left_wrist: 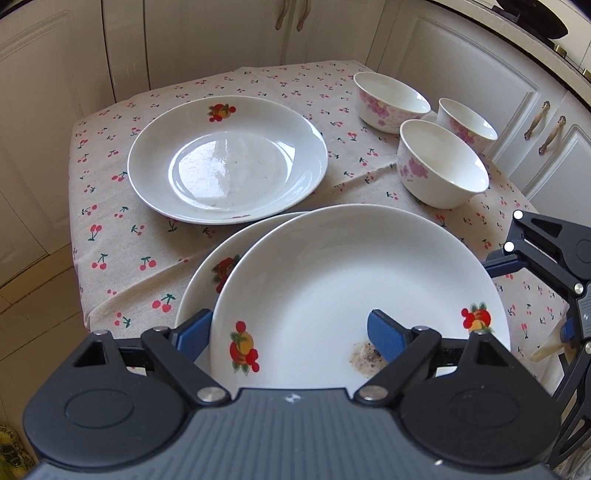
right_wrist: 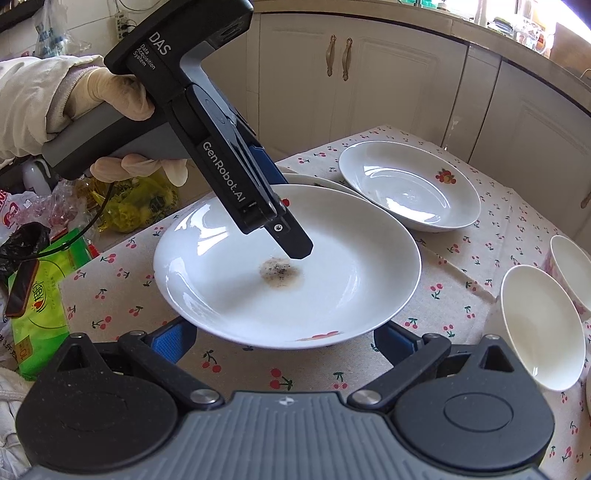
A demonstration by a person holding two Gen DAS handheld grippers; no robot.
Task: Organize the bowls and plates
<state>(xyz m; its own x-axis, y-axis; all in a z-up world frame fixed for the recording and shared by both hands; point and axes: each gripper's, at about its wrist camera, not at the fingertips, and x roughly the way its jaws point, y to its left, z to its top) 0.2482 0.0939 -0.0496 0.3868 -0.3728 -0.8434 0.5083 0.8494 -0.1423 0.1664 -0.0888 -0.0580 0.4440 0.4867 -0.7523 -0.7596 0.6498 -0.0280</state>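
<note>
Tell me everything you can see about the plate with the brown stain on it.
The stained plate is white, glossy, ceramic-looking, shallow with a broad rim bearing fruit decals. A brown speckled stain lies in its well. It rests overlapping a second plate, on the cherry-print cloth. The left gripper straddles its near rim, one finger over the stain.

Both views are brightly lit by soft daylight, and in the right wrist view a blown-out window (right_wrist: 495,9) is seen at the top edge. Broad glare is thrown across the far plate (left_wrist: 227,158) and a white streak along the near plate (right_wrist: 288,266), while only faint shadows are cast on the bench (left_wrist: 122,229). Strong fisheye bending is seen in the cabinets (left_wrist: 461,55) toward the edges, the corners are darkened, and the left gripper (left_wrist: 290,332) body is rendered slightly soft up close.
</note>
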